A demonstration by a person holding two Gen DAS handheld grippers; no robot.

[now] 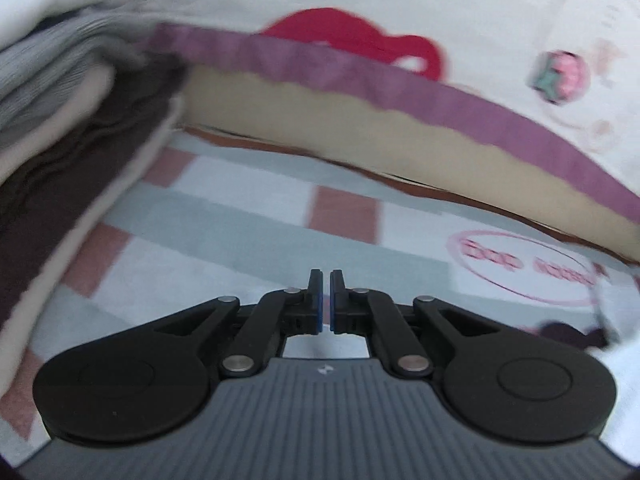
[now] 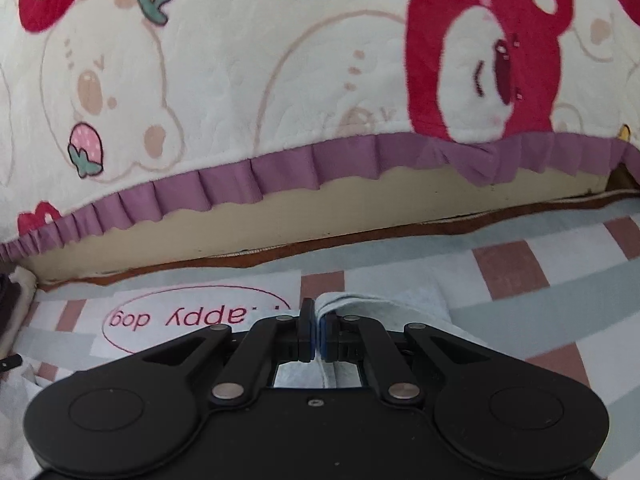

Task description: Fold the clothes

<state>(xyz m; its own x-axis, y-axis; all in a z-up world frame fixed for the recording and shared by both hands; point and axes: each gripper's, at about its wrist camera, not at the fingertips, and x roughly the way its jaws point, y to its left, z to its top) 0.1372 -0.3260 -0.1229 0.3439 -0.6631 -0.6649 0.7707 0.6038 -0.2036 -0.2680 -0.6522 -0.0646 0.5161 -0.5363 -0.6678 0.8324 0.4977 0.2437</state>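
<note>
Checked sheet (image 2: 520,216), pale grey, white and dusty-pink squares, underneath both tongs; red oval "happy dog" print (image 2: 196,316) on it, upside down in right wrist view, blurred in left wrist view. Left tongs (image 1: 326,304) closed, blue pads nearly meeting, nothing between them, hovering over the checked sheet. Right tongs (image 2: 318,330) closed, pinching a fold of pale blue-white cloth (image 2: 360,304); cloth edge running between the pads and down under the tongs body, rest of it lying on the sheet just right of the tips. Behind: cream plush cover with red bear and strawberry cartoons (image 2: 248,72), purple pleated frill (image 2: 256,184) along its lower edge, beige foam side (image 2: 280,220) below the frill, brown trim (image 2: 280,254) where it meets the sheet. Left wrist view, at left: stack of folded clothes (image 1: 60,92), grey ribbed piece on top, cream layer, dark brown piece below, resting on the sheet close against the cushion. Left wrist view motion-blurred. White cloth bit at far right edge of left view, details unclear. Small black object at left edge of right view, cannot identify.
</note>
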